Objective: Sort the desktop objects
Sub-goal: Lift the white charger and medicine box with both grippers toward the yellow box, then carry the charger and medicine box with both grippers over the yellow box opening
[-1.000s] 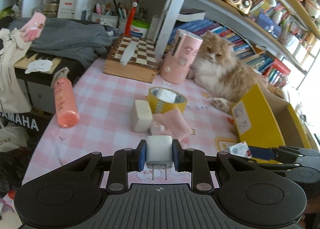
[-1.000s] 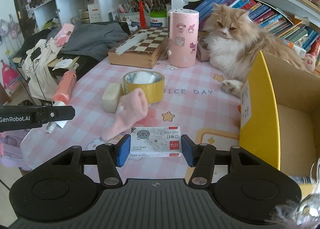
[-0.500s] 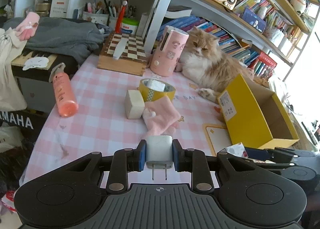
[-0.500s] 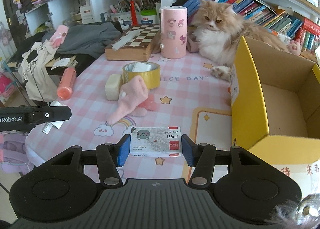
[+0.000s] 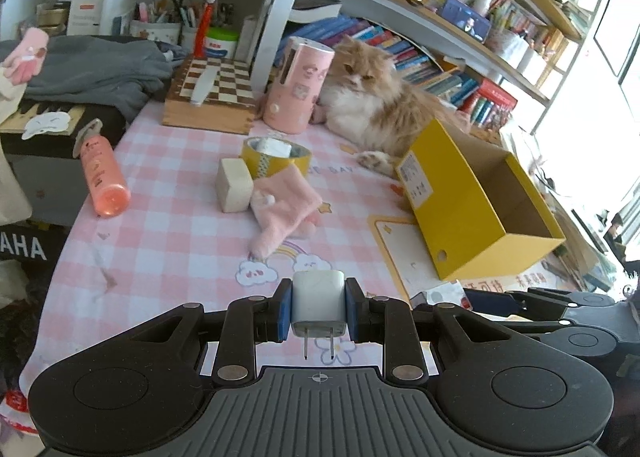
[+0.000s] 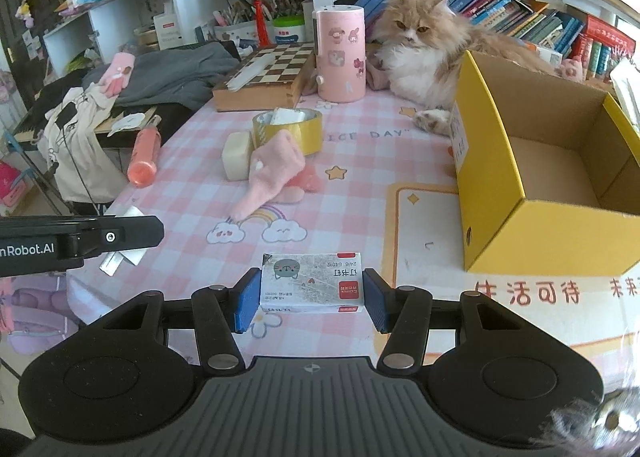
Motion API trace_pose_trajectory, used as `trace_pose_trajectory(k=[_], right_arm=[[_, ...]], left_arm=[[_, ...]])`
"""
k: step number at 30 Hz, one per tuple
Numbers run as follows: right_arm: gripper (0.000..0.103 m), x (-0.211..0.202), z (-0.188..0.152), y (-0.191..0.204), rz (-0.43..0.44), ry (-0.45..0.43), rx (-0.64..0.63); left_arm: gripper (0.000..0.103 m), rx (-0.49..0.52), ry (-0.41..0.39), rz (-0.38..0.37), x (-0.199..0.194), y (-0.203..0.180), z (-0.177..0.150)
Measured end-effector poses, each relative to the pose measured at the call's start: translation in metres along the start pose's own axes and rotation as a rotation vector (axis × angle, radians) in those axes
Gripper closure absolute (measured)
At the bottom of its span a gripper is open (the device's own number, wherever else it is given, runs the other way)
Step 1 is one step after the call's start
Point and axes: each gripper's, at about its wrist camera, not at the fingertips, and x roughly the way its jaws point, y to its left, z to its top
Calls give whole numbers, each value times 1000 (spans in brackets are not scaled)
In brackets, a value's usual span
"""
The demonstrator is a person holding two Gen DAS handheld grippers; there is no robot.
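Note:
My left gripper (image 5: 318,311) is shut on a white plug adapter (image 5: 319,305), prongs pointing back at the camera, held above the near edge of the pink checked table (image 5: 168,233). My right gripper (image 6: 311,291) is shut on a small flat staples box (image 6: 312,283) with a grey cat face print. An open yellow cardboard box (image 6: 532,177) stands on the table to the right, its inside bare. Left of it lie a pink glove (image 6: 272,169), a yellow tape roll (image 6: 290,129), a cream block (image 6: 236,153) and a pink bottle (image 6: 145,157).
A long-haired cat (image 6: 424,53) lies at the back beside the yellow box. A pink cylinder (image 6: 341,53) and a chessboard box (image 6: 264,73) stand behind the tape roll. Clothes are heaped at the far left, bookshelves run along the back. The left gripper's arm (image 6: 80,239) reaches in at left.
Both grippers have drawn back toward the table's near edge with their objects still held. The tabletop items look farther away, and the yellow box shows its whole open top.

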Motion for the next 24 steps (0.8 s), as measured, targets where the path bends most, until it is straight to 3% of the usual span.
trace_pose_trajectory(k=[15,24], right_arm=[[52,-20,-27,8,-36,12,45],[52,-38,-47,-7,-109,24,120]], left_arm=[[78,53,45,-75,-8,-11,-16],[78,127,88,-161,4,-37,-22]])
